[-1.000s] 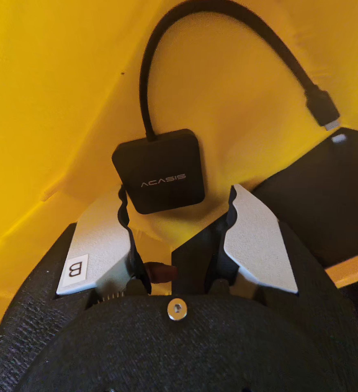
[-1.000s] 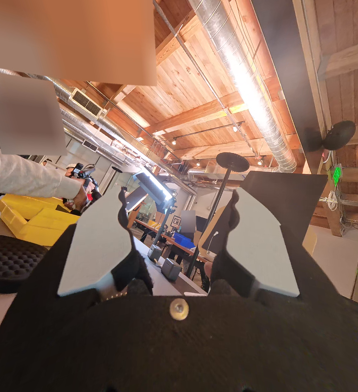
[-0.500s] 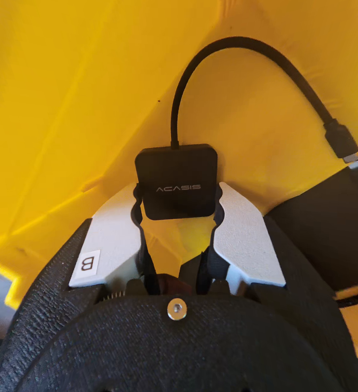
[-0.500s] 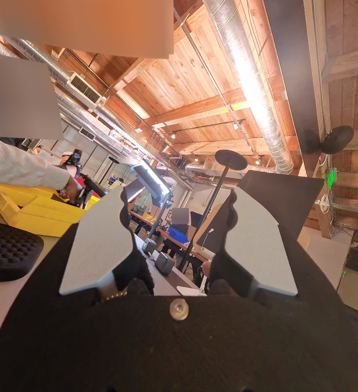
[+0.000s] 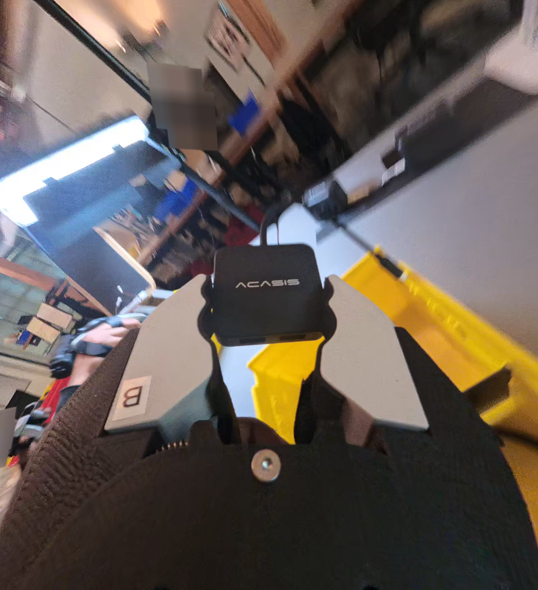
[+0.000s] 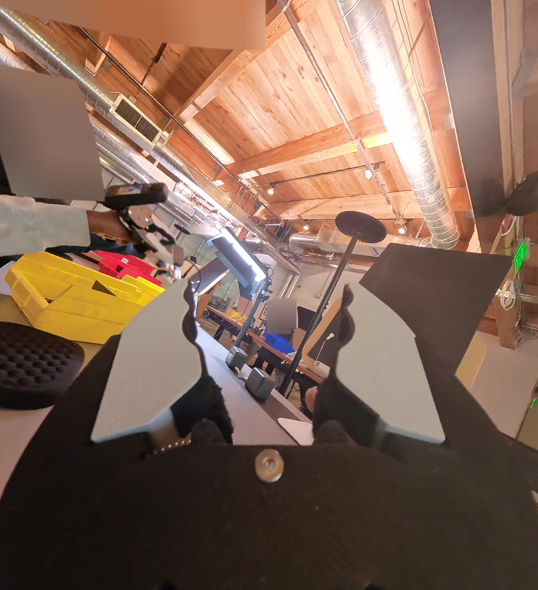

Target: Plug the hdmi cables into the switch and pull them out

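Gripping the square black switch (image 5: 266,292) by its two side edges, the left gripper (image 5: 267,300) holds it lifted clear above the yellow bin (image 5: 427,344), with the two slots on the switch's near edge facing the camera and its short black cable (image 5: 269,228) running up and away from the far edge; the background of the left wrist view is smeared with motion. In the right wrist view, the right gripper (image 6: 267,316) has its pale fingers (image 6: 153,360) spread wide with nothing between them, aimed up toward the wooden ceiling (image 6: 293,111). Off to the left a sleeved arm (image 6: 28,228) holds the other gripper raised above the yellow bin (image 6: 79,306), which rests on the table (image 6: 3,440) just beyond a black dimpled pad (image 6: 22,364).
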`<state>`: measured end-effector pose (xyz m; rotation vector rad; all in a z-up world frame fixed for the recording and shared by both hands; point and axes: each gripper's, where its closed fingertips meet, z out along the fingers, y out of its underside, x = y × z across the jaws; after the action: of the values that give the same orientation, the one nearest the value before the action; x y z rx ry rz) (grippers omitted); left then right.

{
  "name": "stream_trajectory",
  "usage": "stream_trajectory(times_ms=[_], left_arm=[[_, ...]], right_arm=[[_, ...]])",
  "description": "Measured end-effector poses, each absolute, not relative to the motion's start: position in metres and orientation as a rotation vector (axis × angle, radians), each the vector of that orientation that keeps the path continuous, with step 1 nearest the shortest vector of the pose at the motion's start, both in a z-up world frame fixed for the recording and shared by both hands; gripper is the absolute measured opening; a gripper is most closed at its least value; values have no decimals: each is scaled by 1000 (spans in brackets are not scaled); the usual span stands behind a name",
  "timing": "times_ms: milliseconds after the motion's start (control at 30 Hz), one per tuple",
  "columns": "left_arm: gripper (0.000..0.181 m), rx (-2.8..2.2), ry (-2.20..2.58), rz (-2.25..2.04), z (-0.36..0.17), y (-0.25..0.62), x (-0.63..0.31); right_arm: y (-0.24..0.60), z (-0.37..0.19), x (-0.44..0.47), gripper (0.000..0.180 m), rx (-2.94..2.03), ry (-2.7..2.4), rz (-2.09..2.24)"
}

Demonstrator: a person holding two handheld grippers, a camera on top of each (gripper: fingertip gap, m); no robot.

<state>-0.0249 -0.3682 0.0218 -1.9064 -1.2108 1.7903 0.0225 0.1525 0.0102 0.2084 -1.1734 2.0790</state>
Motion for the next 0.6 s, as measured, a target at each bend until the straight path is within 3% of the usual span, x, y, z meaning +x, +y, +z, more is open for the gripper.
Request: stream_trajectory(times_ms=[33,100,233,267,367,433,600], left_arm=[[64,-1815,-1164,1828,33,-356,-23],[0,-1548,-998,2041,69,-336,-13],[0,-1717,-1095,1788,36,-310,-24],[2,-1740,-1108,1706,24,-307,-30],[48,-1886,-1245,1272,-25,-292,-31],[79,-1897,-1048,1043,-31,-236,-22],[86,-2405,-691,729,-89,-140,-7]], right_arm=[[151,9,22,88,204,-1186,2088],[148,5,21,88,199,-1216,2100],[139,-2,22,88,217,-1268,2092],[137,-3,24,88,229,-1277,2085],[132,-6,28,88,255,-1295,2085],[128,-8,30,88,265,-1310,2094],[121,-14,29,89,248,-1375,2163]])
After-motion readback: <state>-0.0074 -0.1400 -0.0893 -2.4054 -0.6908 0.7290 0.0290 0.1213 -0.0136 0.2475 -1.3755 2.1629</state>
